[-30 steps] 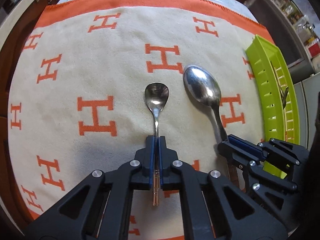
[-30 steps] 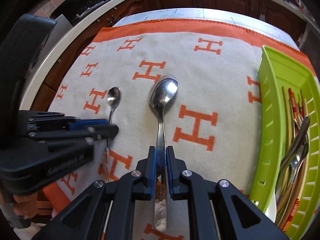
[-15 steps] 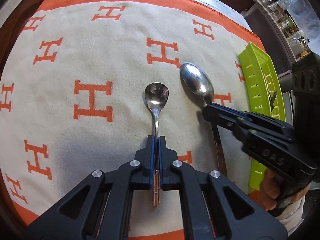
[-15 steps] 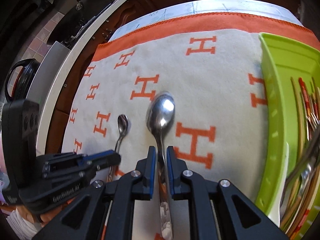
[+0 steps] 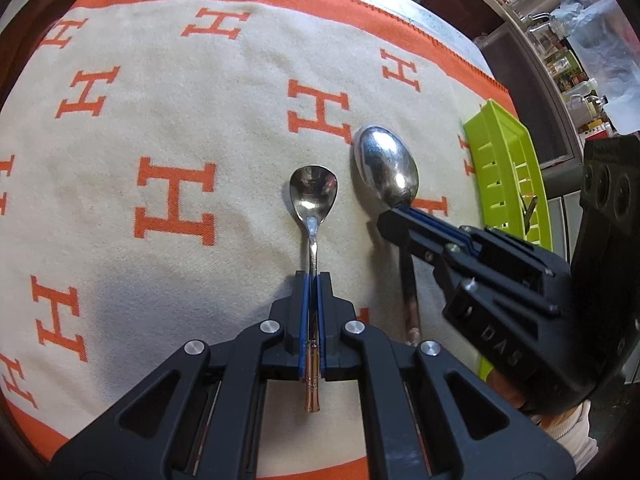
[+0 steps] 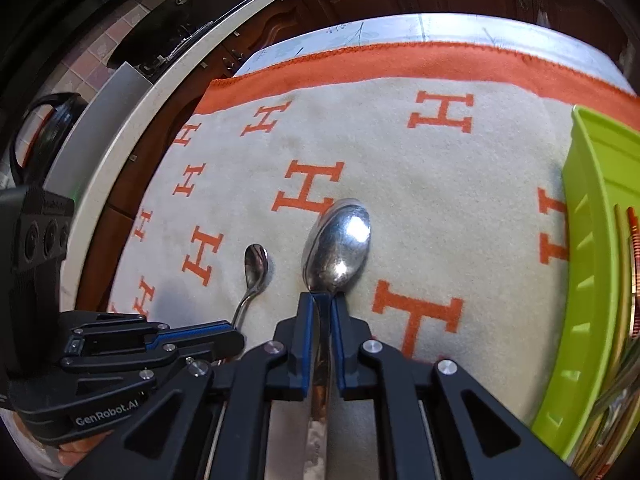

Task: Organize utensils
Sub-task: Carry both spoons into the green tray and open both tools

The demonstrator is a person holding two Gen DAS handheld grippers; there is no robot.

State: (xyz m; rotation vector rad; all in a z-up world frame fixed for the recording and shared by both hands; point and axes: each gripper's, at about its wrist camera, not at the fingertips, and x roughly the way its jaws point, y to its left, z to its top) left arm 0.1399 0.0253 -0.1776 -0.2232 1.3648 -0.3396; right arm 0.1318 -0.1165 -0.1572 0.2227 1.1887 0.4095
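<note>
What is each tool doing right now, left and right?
Left tool: closed on the small spoon.
Right tool: closed around the big spoon, at its neck.

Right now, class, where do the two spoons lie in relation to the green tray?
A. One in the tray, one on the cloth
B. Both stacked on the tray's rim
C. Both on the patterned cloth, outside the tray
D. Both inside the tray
C: the small spoon and the large spoon lie side by side on the patterned cloth, with the green tray off to one side holding other utensils.
</note>
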